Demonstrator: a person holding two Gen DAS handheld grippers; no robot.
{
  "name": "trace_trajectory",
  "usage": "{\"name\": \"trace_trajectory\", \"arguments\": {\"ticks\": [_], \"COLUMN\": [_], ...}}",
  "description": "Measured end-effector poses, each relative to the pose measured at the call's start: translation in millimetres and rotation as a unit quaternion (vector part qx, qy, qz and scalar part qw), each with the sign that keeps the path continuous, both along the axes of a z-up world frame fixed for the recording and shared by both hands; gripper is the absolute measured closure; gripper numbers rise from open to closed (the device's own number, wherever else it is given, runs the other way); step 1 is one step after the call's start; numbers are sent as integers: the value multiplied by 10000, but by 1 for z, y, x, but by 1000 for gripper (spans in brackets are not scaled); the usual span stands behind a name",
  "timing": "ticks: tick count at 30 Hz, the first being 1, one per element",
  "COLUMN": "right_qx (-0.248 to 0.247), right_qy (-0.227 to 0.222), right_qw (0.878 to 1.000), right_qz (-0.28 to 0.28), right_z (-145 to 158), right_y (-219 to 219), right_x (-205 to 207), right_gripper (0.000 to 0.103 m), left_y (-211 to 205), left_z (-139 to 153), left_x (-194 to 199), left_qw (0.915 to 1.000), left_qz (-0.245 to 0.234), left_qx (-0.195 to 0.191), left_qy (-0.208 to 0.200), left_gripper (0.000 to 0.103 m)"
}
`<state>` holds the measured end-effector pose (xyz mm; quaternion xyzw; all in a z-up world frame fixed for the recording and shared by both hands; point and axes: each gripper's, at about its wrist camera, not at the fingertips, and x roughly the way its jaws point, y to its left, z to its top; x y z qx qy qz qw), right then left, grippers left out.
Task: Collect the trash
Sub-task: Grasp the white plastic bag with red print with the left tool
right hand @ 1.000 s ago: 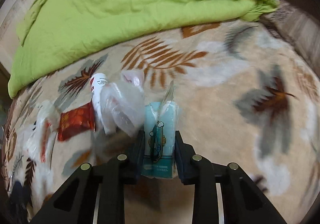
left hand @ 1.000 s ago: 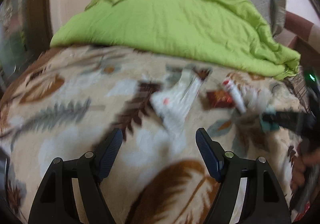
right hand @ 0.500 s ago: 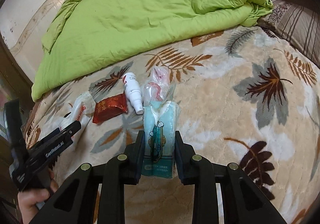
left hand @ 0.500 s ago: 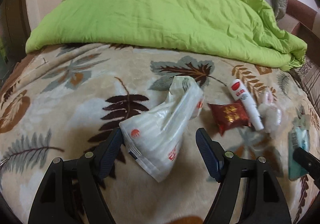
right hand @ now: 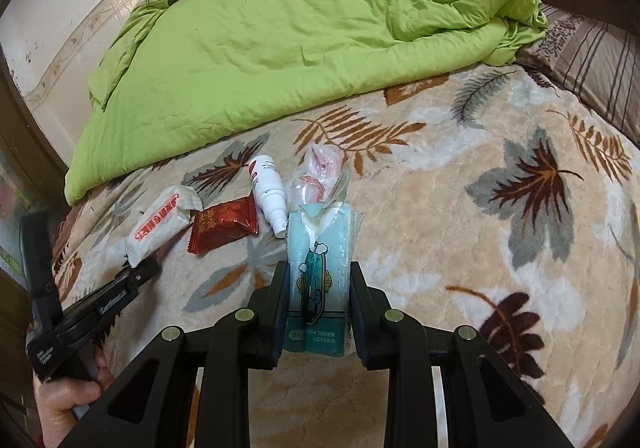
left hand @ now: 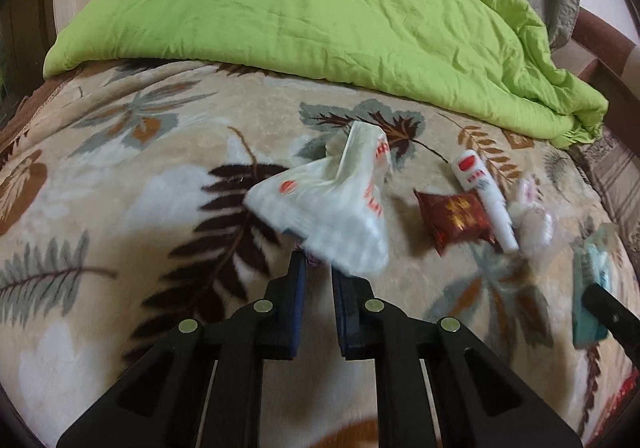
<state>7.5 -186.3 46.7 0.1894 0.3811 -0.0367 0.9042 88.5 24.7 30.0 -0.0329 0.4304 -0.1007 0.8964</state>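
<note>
On the leaf-patterned blanket (left hand: 120, 176) lies a row of trash. My left gripper (left hand: 318, 268) is shut on the near edge of a white plastic wrapper with red print (left hand: 336, 204), also visible as the white wrapper (right hand: 160, 220) in the right wrist view. To its right lie a red snack packet (left hand: 456, 220), a white bottle (left hand: 484, 192) and a crumpled clear wrapper (left hand: 532, 208). My right gripper (right hand: 318, 272) is shut on a teal tissue pack (right hand: 320, 248), with the red packet (right hand: 224, 224), bottle (right hand: 268, 192) and clear wrapper (right hand: 320, 176) just beyond it.
A rumpled green duvet (left hand: 320, 8) covers the far half of the bed. A striped pillow (right hand: 592, 60) lies at the right edge. A hand (right hand: 68, 396) holds the left gripper's handle at the lower left of the right wrist view.
My left gripper moved up to the white wrapper and closed from wide open onto its near edge. The right gripper kept its hold on the tissue pack and pulled back slightly.
</note>
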Motion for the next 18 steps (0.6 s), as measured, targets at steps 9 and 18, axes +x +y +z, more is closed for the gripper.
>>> {"name": "trace_trajectory", "arguments": {"ticks": [9, 18], "right_qx": [169, 299], "right_qy": [-144, -160], "right_qw": [9997, 9994], "right_qz": [-86, -45], "right_z": [7, 6], "right_y": [-13, -18], "right_x": [-8, -1], "right_gripper": [74, 74], "left_y": [9, -31], "left_z": [50, 13], "left_x": [-27, 51], "left_qw": [9974, 9993], "left_qz": [74, -58], "left_qx": [-379, 372], "left_qy": [-611, 71], "left_gripper": [12, 38]}}
